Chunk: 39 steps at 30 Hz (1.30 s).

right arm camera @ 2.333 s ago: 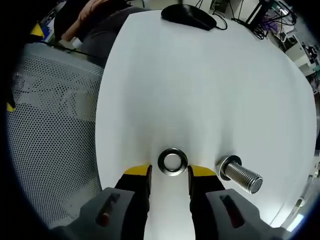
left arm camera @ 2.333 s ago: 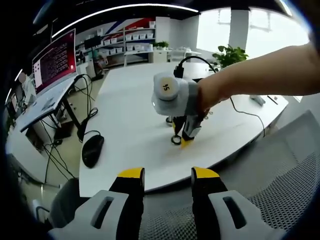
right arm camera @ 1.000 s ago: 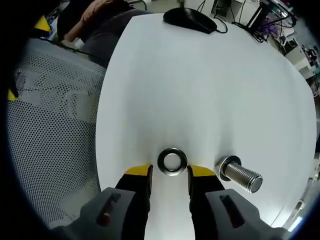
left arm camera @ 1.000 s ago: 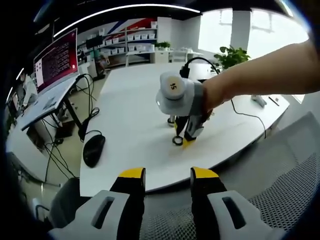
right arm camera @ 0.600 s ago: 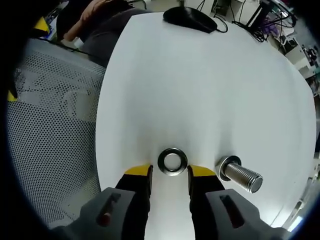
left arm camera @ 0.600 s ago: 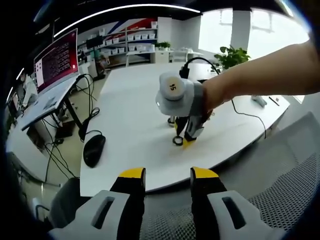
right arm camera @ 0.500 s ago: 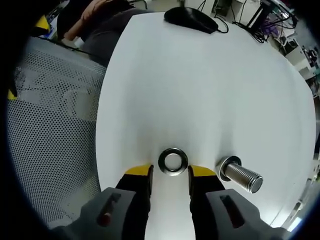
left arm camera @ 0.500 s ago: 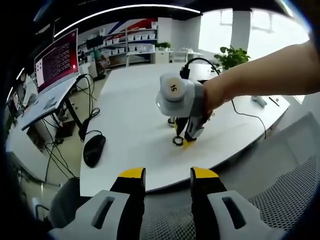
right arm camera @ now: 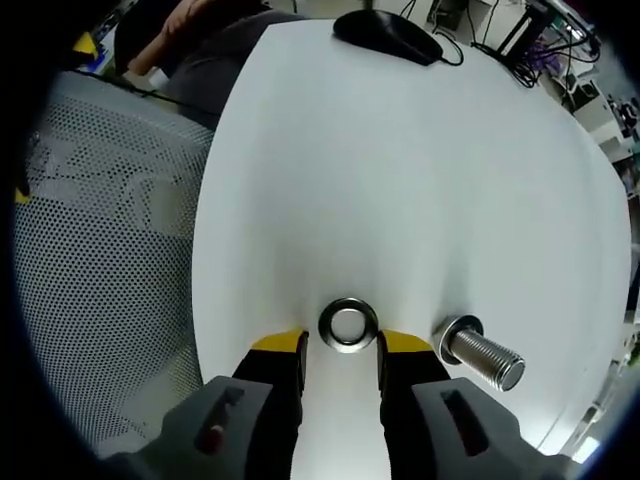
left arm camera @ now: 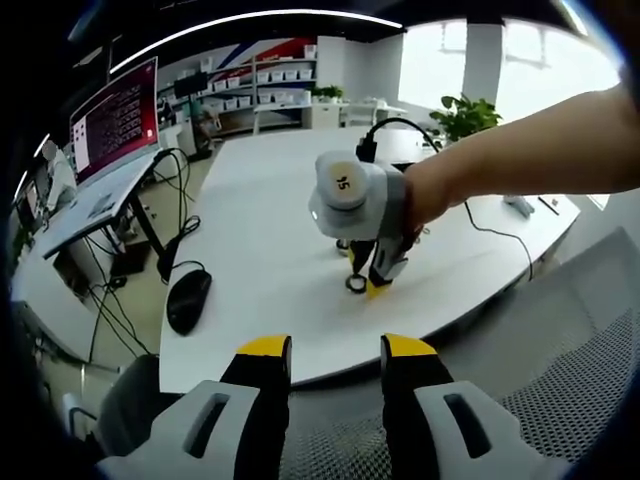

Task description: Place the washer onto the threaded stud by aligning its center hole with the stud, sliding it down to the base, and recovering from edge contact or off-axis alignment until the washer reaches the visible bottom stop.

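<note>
Washer (right arm camera: 349,325) lies flat on the table (right arm camera: 420,170), just beside the threaded stud (right arm camera: 478,354), framed by the right gripper (right arm camera: 341,346) with jaws apart and empty, so a shallow pinch could flick it away, while the left gripper (left arm camera: 326,349) idles open, holding nothing.

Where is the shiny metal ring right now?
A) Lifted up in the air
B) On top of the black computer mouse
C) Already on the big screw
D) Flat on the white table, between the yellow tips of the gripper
D: in the right gripper view the washer lies flat on the table between the open right gripper tips, beside the threaded stud, not on it.
</note>
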Each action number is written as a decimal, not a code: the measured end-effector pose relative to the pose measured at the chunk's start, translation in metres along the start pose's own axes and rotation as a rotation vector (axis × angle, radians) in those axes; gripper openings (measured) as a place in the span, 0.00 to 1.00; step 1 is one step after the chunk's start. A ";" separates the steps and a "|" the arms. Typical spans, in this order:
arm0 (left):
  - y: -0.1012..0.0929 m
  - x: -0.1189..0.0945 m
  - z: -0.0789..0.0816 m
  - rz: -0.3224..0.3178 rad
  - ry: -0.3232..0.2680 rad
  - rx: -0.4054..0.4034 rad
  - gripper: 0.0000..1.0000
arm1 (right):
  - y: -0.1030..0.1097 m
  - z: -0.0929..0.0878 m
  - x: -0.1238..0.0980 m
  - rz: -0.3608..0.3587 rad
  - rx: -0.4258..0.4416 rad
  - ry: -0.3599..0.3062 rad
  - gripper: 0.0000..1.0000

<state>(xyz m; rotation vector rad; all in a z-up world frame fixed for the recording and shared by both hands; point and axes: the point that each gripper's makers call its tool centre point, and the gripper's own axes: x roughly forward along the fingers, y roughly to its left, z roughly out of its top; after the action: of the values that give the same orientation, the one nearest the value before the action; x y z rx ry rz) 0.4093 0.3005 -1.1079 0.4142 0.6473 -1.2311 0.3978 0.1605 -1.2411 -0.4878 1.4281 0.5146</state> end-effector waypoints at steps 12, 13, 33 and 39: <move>0.000 0.004 0.000 -0.009 0.008 0.009 0.33 | 0.001 -0.001 -0.001 -0.004 0.032 -0.076 0.30; -0.001 0.004 0.000 -0.010 0.010 0.011 0.33 | 0.002 -0.001 -0.001 -0.005 0.032 -0.074 0.30; -0.002 0.004 -0.001 -0.014 0.010 0.019 0.33 | 0.000 0.012 0.001 0.003 -0.216 -0.056 0.29; -0.001 0.004 -0.002 -0.015 0.011 0.021 0.33 | -0.002 0.013 0.005 0.022 -0.244 -0.052 0.27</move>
<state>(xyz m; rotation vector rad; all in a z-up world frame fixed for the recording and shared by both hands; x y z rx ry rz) 0.4086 0.2981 -1.1120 0.4346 0.6489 -1.2518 0.4095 0.1671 -1.2448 -0.6491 1.3288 0.7198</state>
